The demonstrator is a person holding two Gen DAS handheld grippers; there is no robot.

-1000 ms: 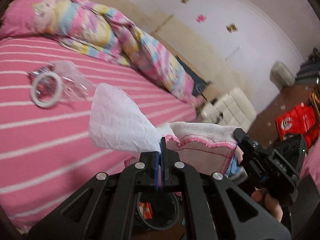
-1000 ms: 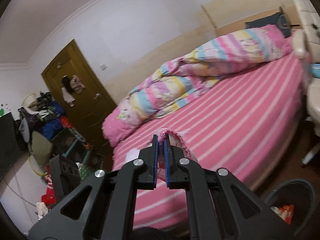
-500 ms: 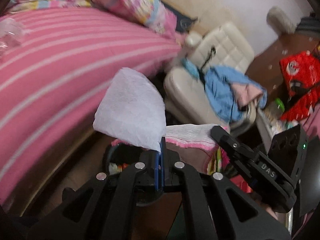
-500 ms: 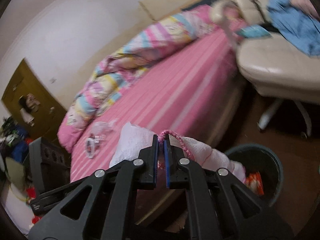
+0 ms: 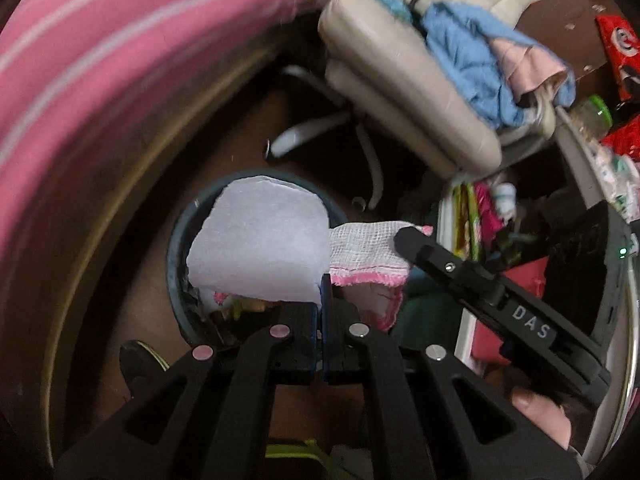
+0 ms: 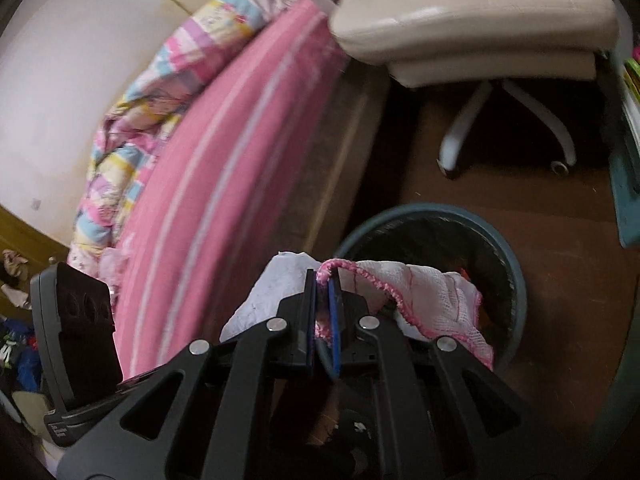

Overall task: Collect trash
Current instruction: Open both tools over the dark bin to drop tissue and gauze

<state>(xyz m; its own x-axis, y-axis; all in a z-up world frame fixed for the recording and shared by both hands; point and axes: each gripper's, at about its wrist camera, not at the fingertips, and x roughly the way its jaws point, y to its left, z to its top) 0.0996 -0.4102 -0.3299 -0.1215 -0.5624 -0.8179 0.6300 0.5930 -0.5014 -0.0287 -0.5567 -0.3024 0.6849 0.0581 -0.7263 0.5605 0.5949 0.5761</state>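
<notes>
Left gripper (image 5: pixel 321 288) clamped on white tissue (image 5: pixel 260 244), right gripper (image 6: pixel 322 284) clamped on pink-edged gauze cloth (image 6: pixel 424 292), both held over round blue bin (image 6: pixel 516 276) on floor beside pink striped bed (image 6: pixel 224 152).

A: How many held items and holders?
B: One white paper tissue (image 5: pixel 260 240), one white gauze cloth with pink edging (image 6: pixel 432 292), two black two-finger grippers: left (image 5: pixel 321 300), right (image 6: pixel 322 300).

A: Receptacles and furniture?
B: One round dark blue-rimmed waste bin (image 6: pixel 516 264), one cream padded swivel chair (image 6: pixel 480 28), one pink striped bed (image 6: pixel 224 152).
</notes>
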